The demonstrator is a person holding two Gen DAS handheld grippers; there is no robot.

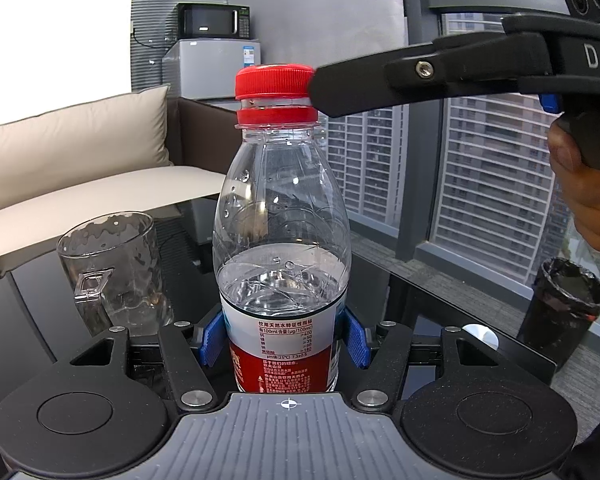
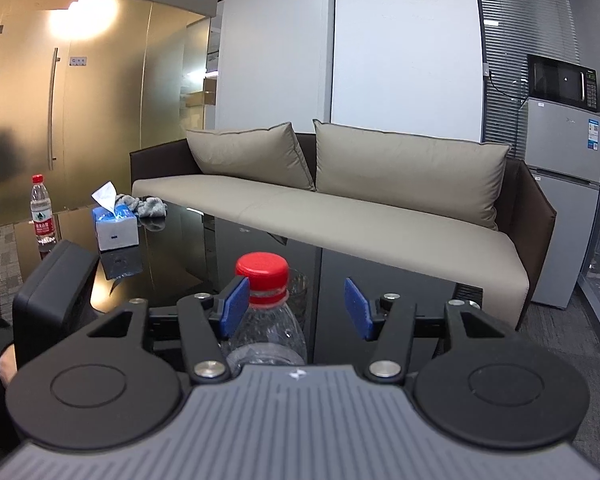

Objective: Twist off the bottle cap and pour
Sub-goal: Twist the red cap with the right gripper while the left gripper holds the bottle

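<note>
A clear water bottle (image 1: 280, 220), about half full, stands upright with a red-and-white label. My left gripper (image 1: 285, 338) is shut on the bottle's lower body, blue pads on both sides. Its red cap (image 1: 274, 81) sits on the neck with a gap above the red ring. My right gripper (image 2: 296, 306) is open around the cap (image 2: 262, 274); its left pad (image 2: 234, 306) is beside the cap, its right pad stands apart. In the left wrist view one black finger (image 1: 380, 80) of the right gripper reaches in from the right and touches the cap. An empty glass mug (image 1: 114, 268) stands left of the bottle.
A dark glass table (image 2: 180, 256) carries a tissue box (image 2: 114, 228), a grey cloth (image 2: 146, 206) and a second bottle (image 2: 42, 212) at the far left. A beige sofa (image 2: 340, 208) stands behind. A black bin (image 1: 564, 304) stands on the floor by the window at right.
</note>
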